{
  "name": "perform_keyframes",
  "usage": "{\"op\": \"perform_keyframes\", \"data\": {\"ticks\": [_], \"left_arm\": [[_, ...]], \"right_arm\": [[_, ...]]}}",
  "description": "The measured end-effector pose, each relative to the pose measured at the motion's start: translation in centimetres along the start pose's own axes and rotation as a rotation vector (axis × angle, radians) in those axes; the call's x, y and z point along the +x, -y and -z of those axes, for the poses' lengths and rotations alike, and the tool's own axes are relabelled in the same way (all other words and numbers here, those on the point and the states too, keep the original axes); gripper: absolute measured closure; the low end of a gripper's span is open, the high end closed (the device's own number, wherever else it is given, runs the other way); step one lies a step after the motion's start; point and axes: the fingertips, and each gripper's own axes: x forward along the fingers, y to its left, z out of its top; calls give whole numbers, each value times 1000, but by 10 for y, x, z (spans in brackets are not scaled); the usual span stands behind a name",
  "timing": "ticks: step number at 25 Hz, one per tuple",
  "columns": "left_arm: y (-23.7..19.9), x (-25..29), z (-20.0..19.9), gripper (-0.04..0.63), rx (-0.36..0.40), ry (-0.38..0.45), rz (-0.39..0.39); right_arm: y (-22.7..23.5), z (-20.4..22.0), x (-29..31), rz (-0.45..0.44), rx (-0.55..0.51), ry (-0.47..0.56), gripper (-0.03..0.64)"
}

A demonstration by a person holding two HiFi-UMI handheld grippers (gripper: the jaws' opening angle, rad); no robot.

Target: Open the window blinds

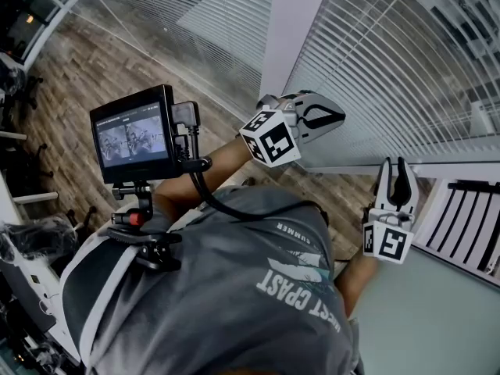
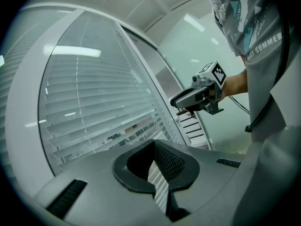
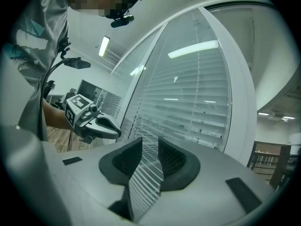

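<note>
Two slatted window blinds are counted in the head view: a right blind (image 1: 391, 61) directly ahead of the claws, and a left blind (image 1: 211, 14) beyond the white column (image 1: 293, 30) by which the two are parted. Both are lowered over the glass, with the slats lying close to one another.

Two claws are seen, and one marker cube (image 1: 269, 137) is carried on each. The left claw (image 1: 342, 116) is held out at the end of a bent forearm (image 1: 226, 156) and is pointed toward the right blind, close to the column but apart from the slats. Its tips are drawn together with nothing caught between them. In the left gripper view the pads (image 2: 174, 164) are seen to meet at the far end, and only slats are shown through the hollow behind them.

The right claw (image 1: 393, 161) is held lower and further to the right, aimed at the foot of the same blind without touching it. Its jaws are set slightly apart and are empty, and in the right gripper view slats are seen through the gap.

One monitor (image 1: 133, 135) is carried on a stalk at the chest of a grey T-shirt (image 1: 234, 287). A wooden floor (image 1: 94, 61) is seen below the left blind, and one white slatted rail (image 1: 469, 217) at the right edge.
</note>
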Motion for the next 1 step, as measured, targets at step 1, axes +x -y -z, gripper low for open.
{"op": "perform_keyframes", "data": {"ticks": [1], "left_arm": [[0,0,0,592,0,0,-1]], "right_arm": [[0,0,0,0,1,-1,514]]}}
